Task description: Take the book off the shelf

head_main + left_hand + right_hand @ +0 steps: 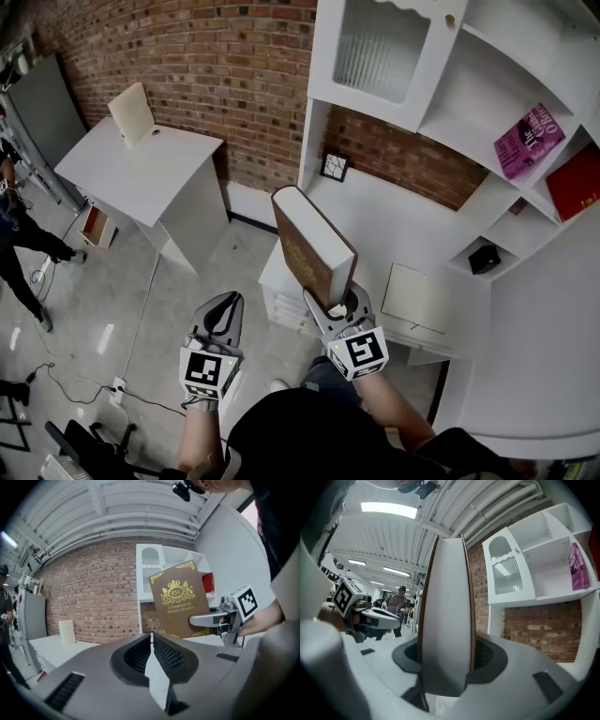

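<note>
In the head view, just right of centre, we see the right gripper (339, 305) clamped on the lower end of the brown book (314, 246). The right gripper view shows the pale page edge filling the gap, with 1 jaw pressed on each cover. The book stands clear of the shelf (487, 103), in open air over the white desk (394, 225), touching neither.

Its long axis runs away from the jaws toward 11 o'clock, so most of its weight sits beyond the grip. We judge it could tip sideways if the gripper swings fast. The shelf compartments lie at 1 to 2 o'clock, where a pink book (530, 139) and a red book (574, 183) rest, well apart from the held one.

The left gripper (217, 323) sits at 9 o'clock from the right one, near it but not touching. Its jaws are drawn together to a thin slit with nothing between them. Its own view shows the book's front cover at 1 o'clock, beyond its tips.

We judge the removal itself done. For setting the book down, the nearest edge is the desk front at 12 o'clock, below the book. Open room lies over the floor at 9 to 10 o'clock, before the small table (141, 164).
</note>
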`<action>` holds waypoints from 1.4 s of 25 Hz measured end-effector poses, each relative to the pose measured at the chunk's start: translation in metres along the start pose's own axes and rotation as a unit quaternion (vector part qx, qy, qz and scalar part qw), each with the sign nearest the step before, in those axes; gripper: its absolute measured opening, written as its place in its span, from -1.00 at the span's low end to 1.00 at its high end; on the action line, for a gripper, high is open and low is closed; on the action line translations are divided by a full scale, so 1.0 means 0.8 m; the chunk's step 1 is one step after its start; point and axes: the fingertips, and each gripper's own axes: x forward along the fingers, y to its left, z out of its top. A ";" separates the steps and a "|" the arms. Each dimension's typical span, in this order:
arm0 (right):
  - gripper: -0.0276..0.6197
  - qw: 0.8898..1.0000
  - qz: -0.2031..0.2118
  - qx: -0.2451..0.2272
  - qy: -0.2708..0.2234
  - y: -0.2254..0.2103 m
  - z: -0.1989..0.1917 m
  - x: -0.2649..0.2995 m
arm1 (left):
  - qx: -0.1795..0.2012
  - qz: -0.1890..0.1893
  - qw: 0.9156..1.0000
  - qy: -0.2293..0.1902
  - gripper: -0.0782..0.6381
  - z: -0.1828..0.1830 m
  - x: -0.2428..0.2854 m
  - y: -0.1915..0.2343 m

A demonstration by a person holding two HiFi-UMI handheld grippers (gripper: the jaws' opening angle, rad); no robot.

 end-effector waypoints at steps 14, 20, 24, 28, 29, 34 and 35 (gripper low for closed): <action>-0.23 0.999 0.044 -0.011 0.006 0.035 -0.010 0.027 | 0.003 0.035 0.999 0.007 -0.75 -0.013 -0.029 0.024; -0.23 0.998 0.058 -0.014 0.008 0.048 -0.013 0.039 | 0.002 0.049 0.999 0.010 -0.75 -0.018 -0.039 0.035; -0.23 0.998 0.066 -0.014 0.009 0.052 -0.013 0.046 | -0.002 0.058 0.998 0.011 -0.75 -0.021 -0.043 0.042; -0.23 0.997 0.074 -0.010 0.012 0.057 -0.015 0.052 | -0.004 0.065 0.998 0.011 -0.75 -0.022 -0.047 0.047; -0.23 0.997 0.074 -0.009 0.013 0.057 -0.015 0.053 | -0.004 0.066 0.998 0.011 -0.75 -0.022 -0.048 0.048; -0.24 0.996 0.082 -0.009 0.012 0.063 -0.014 0.059 | -0.004 0.075 0.997 0.013 -0.75 -0.024 -0.056 0.055; -0.24 0.996 0.084 -0.009 0.012 0.064 -0.014 0.059 | -0.004 0.077 0.997 0.014 -0.75 -0.025 -0.057 0.056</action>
